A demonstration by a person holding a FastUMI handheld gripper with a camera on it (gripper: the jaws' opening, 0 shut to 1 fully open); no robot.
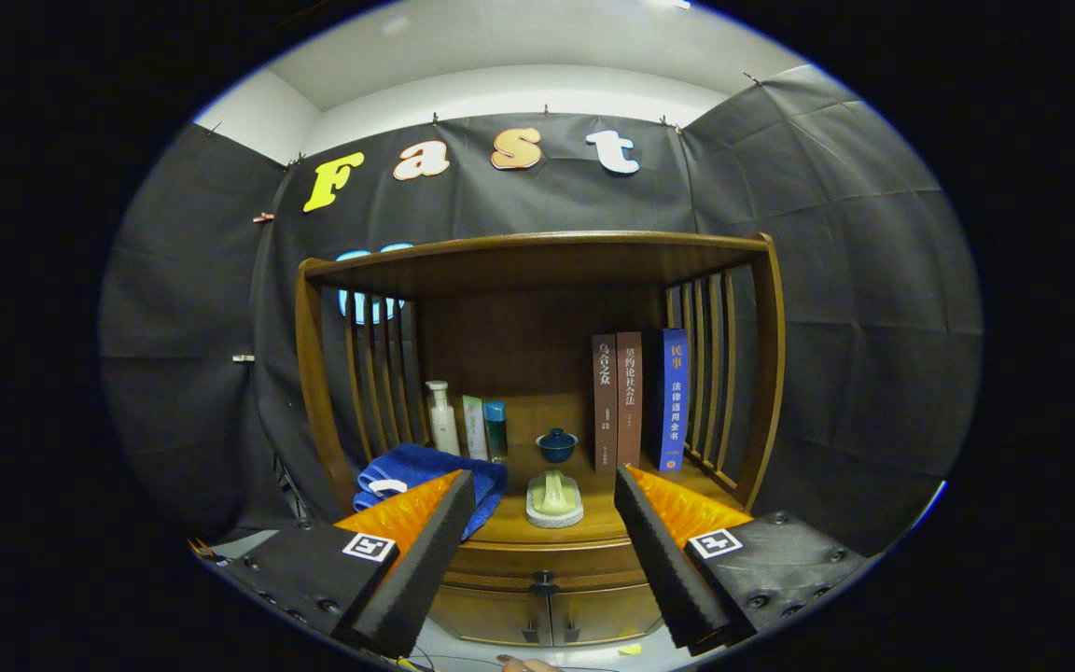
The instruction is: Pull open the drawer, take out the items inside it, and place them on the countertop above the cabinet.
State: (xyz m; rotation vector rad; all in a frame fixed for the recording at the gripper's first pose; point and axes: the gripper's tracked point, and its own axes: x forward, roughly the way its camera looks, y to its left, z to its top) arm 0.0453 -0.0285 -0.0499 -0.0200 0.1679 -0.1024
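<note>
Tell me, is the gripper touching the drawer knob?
Apart. In the gripper view the open gripper has empty space between its fingers, and the knob sits beyond them.

Claw (545, 551) fingers hide blue towel (425, 467) part & drawer (542, 562) front ends; drawer contents unseen

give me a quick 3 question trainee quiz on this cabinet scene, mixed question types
1. True or false: the gripper has its jaws shut on the drawer knob.
2. Multiple choice: what lies on the countertop beside the towel? A) a pale soap dish B) a red mug C) a pair of scissors
3. Fill in: the three books stand ______ at the right of the shelf, behind the small lidded pot.

Key
1. False: the jaws are open and apart, the knob lies between and beyond them, and the drawer is closed.
2. A
3. upright
</note>
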